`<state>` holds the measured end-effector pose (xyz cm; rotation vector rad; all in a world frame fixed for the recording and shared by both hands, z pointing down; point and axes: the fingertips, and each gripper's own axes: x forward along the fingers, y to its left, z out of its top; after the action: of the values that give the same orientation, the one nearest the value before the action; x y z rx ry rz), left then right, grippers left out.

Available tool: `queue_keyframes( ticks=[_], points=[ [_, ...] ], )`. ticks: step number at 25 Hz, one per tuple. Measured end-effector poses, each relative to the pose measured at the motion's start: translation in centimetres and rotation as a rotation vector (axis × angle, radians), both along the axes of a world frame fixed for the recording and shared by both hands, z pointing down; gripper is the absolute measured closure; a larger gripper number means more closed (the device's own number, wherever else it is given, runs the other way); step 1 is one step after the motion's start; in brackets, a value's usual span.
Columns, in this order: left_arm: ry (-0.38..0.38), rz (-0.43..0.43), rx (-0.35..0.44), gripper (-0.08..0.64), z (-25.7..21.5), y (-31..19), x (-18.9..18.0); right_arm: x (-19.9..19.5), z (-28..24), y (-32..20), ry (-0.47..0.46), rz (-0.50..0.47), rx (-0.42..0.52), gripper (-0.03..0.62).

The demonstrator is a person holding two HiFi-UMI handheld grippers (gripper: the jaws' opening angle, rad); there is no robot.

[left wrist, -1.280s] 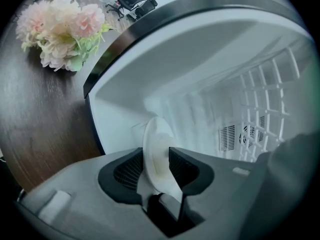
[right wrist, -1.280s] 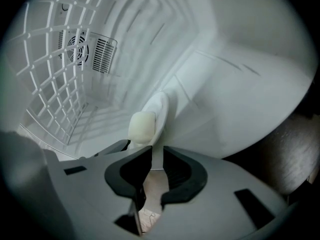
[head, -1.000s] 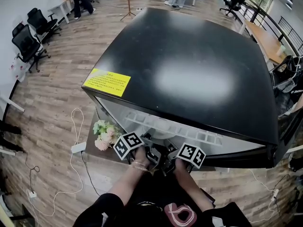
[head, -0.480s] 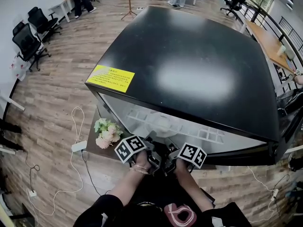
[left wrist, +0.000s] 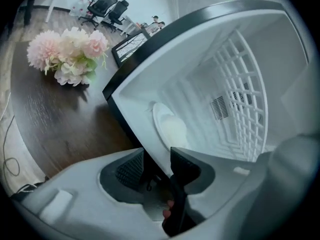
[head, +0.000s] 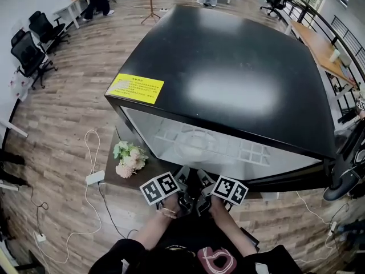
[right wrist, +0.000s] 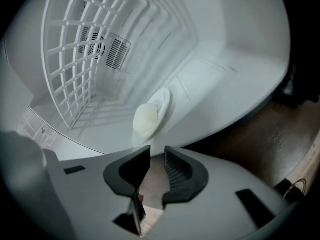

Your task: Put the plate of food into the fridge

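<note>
A white plate (right wrist: 159, 108) with a pale mound of food (right wrist: 145, 120) lies on the white floor inside the open fridge (head: 228, 84). The left gripper view shows the plate (left wrist: 166, 125) just beyond the jaws. My left gripper (left wrist: 157, 165) hangs at the fridge's front edge, open, with nothing gripped. My right gripper (right wrist: 157, 165) is beside it; its jaws have just been opening and stand open, with nothing between them. In the head view both grippers (head: 183, 178) (head: 204, 181) sit close together below the fridge opening, where the plate (head: 193, 146) shows faintly.
A white wire rack (right wrist: 75, 49) lines the fridge's inner wall. A bunch of pink flowers (head: 128, 157) lies on the dark wooden table (left wrist: 50, 124) left of the fridge. A power strip and cable (head: 94, 177) are on the floor; office chairs (head: 28, 44) stand far left.
My left gripper has drawn back slightly toward me and rolled. The right gripper has hardly moved. More of the fridge's inside now shows in the head view.
</note>
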<state>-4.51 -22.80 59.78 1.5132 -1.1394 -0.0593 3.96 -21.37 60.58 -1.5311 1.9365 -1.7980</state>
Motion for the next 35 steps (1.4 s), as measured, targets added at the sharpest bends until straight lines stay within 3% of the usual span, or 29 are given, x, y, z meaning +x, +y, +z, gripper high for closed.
queue_keyframes(
  ticks=[8, 22, 30, 35],
  points=[
    [-0.103, 0.128, 0.144, 0.393, -1.3, 1.8, 0.4, 0.2, -0.1, 2.2, 0.080, -0.005, 0.036, 0.502],
    [-0.283, 0.345, 0.318, 0.447, -1.6, 5.4, 1.3, 1.4, -0.7, 5.7, 0.289, -0.014, 0.135, 0.534],
    [-0.342, 0.410, 0.372, 0.497, -1.3, 6.7, 0.9, 1.3, -1.0, 7.0, 0.360, -0.018, 0.186, 0.560],
    [-0.323, 0.415, 0.396, 0.526, -1.4, 7.3, 0.5, 0.7, -1.2, 7.6, 0.397, -0.036, 0.212, 0.575]
  ],
)
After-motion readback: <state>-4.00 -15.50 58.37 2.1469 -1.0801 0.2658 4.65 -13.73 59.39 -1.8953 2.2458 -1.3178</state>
